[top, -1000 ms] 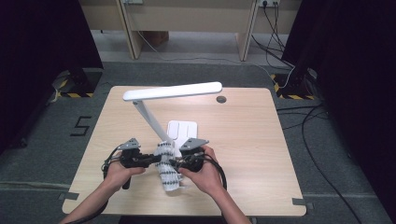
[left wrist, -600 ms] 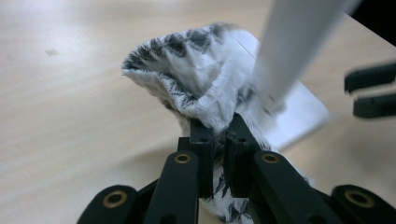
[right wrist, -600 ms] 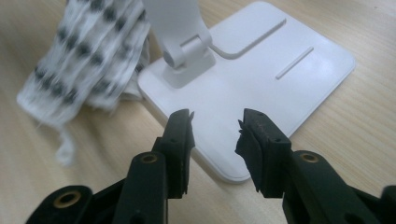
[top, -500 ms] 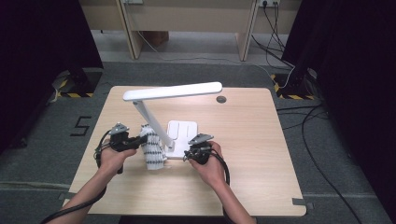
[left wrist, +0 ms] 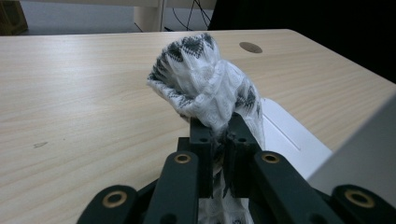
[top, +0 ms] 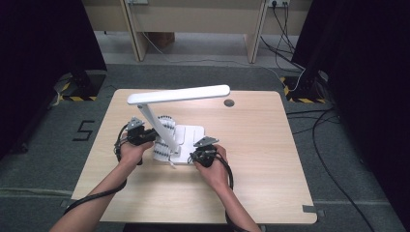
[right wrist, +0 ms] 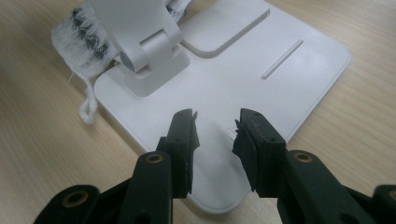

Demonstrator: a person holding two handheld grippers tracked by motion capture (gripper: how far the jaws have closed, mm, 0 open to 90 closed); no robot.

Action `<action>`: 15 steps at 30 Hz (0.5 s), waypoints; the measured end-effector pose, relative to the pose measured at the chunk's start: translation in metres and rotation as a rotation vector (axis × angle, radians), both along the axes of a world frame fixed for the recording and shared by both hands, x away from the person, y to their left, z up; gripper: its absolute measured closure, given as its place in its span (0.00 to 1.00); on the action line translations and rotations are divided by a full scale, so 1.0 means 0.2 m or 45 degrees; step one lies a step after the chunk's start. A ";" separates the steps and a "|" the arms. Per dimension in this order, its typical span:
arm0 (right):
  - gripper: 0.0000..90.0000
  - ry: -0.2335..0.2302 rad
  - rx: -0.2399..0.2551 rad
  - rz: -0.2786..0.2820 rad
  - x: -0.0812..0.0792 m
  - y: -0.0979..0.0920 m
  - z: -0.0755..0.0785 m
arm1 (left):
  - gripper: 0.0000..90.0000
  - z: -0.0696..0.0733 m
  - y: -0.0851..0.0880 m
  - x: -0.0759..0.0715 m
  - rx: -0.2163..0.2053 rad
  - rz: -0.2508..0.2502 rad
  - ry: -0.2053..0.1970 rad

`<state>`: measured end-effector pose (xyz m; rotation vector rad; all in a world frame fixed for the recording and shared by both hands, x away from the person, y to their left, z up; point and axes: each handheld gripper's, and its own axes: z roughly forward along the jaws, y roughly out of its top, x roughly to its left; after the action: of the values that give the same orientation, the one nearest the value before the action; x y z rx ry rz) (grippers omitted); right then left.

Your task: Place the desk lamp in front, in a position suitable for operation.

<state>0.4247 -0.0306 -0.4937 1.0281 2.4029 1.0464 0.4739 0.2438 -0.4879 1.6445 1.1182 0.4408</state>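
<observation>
While I hold both tongs near the white desk lamp [top: 179,96], its flat base [top: 191,135] serves as my landmark on the tabletop [top: 251,169]. My left tongs [left wrist: 219,135] are clamped narrow on a white cloth with a dark knitted pattern [left wrist: 205,88]; the cloth bunches up above the tips and lies just left of the base, beside the lamp's slanted arm [top: 157,123]. My right tongs [right wrist: 217,126] hover over the near edge of the base with nothing between them; they stand partly apart, having just been closing. A loose thread [right wrist: 86,109] hangs from the cloth by the hinge [right wrist: 140,56]. I can read no brand or label on the lamp. On the floor left of the tabletop, a marking reads "5" [top: 84,130].
</observation>
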 end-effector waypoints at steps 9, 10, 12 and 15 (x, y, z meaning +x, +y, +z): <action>0.74 -0.005 -0.010 0.010 0.00 0.01 -0.03 | 0.92 -0.03 -0.02 0.06 0.009 0.024 0.014; 0.74 -0.003 -0.011 0.007 0.00 0.01 -0.03 | 0.92 -0.03 -0.02 0.06 0.010 0.025 0.015; 0.74 -0.003 -0.007 0.004 0.00 0.01 -0.03 | 0.92 -0.03 -0.02 0.07 0.009 0.027 0.020; 0.74 0.001 0.000 -0.001 0.00 0.01 -0.03 | 0.92 -0.04 -0.03 0.09 0.013 0.018 0.018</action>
<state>0.4251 -0.0294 -0.4995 1.0299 2.4028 1.0458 0.4912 0.2376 -0.4963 1.6518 1.1404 0.4456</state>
